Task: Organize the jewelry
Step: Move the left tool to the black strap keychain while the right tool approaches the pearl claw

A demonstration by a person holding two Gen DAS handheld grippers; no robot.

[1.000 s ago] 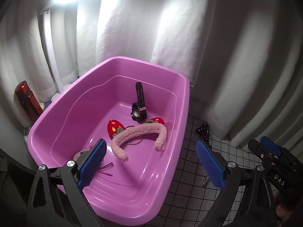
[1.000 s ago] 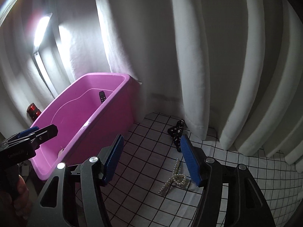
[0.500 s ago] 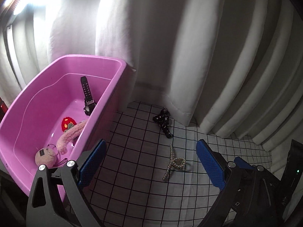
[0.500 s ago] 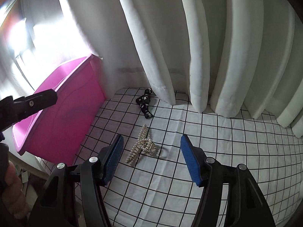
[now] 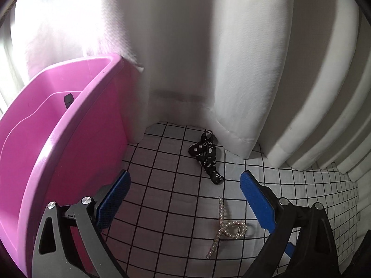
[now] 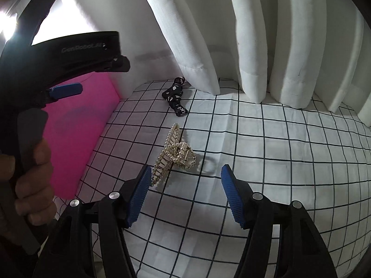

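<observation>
A pearl hair claw [image 6: 174, 153] lies on the white grid cloth [image 6: 266, 153], just ahead of my right gripper [image 6: 184, 192], which is open and low over it; the claw's near end sits by the left pad [image 6: 136, 197]. The same pearl hair claw [image 5: 226, 227] shows between the pads of my open left gripper [image 5: 184, 199], farther off. A black patterned hair tie [image 5: 207, 155] lies by the curtain, black hair tie [image 6: 175, 96] beyond the claw. The pink tub [image 5: 53, 153] stands left, a black watch strap [image 5: 68, 100] poking above its rim.
White curtains [image 6: 266, 34] hang along the back of the cloth. A person's hand [image 6: 30, 178] holds the left gripper's black handle at the left of the right wrist view, in front of the pink tub [image 6: 76, 139]. Grid cloth spreads to the right.
My left gripper swung right from over the tub to the cloth and sank. My right gripper dropped toward the pearl claw, which now looks much larger. Both stayed open.
</observation>
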